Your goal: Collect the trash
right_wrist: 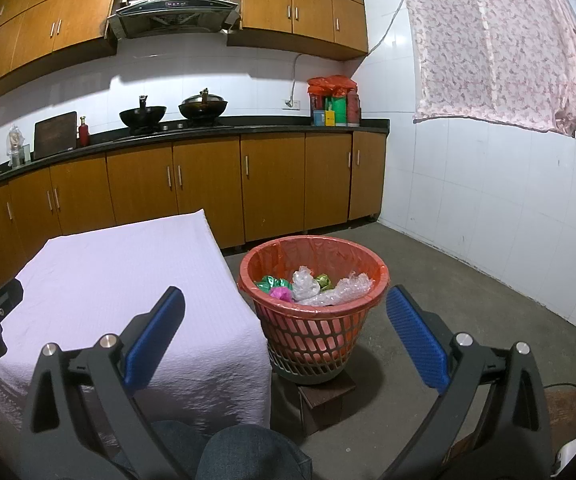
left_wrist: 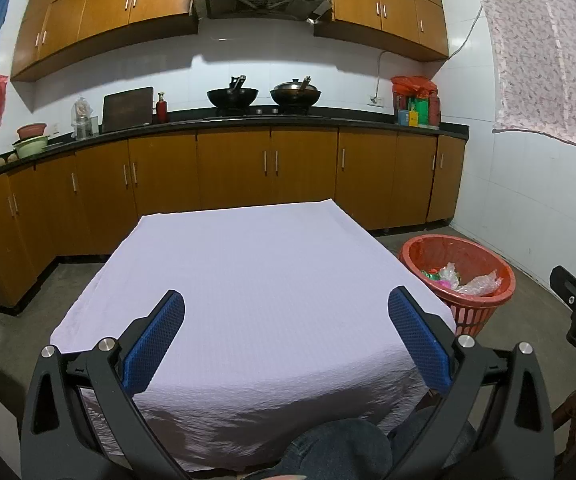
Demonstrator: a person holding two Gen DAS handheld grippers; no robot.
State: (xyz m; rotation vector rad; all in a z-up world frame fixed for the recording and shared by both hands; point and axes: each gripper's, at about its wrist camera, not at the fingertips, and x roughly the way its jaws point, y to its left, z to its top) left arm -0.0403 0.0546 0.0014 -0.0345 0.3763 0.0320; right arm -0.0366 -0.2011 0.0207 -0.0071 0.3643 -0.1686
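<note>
Above the near table edge — left gripper (left_wrist: 286, 312): jaws spread wide, nothing between the blue pads (left_wrist: 154, 342); it hovers over the cloth, probably parked with no pickup in hand.
Beside it, over the floor — right gripper (right_wrist: 286, 312): equally wide and empty, aimed at the basket, which suits a drop already made.
Table (left_wrist: 248, 280): covered by a pale lilac cloth; no trash shows on the visible surface.
Trash basket (right_wrist: 379, 276): red slatted bin with a red liner, just beside the table's right edge, raised on a dark block (right_wrist: 327, 394), likely for easier reach.
Trash (right_wrist: 305, 284): crumpled clear plastic, bubble wrap and green, pink and gold foil scraps lie inside the basket.
Task stage: judged complete or nearly so.
Background: kitchen counter (left_wrist: 327, 122) with two woks, well apart.
</note>
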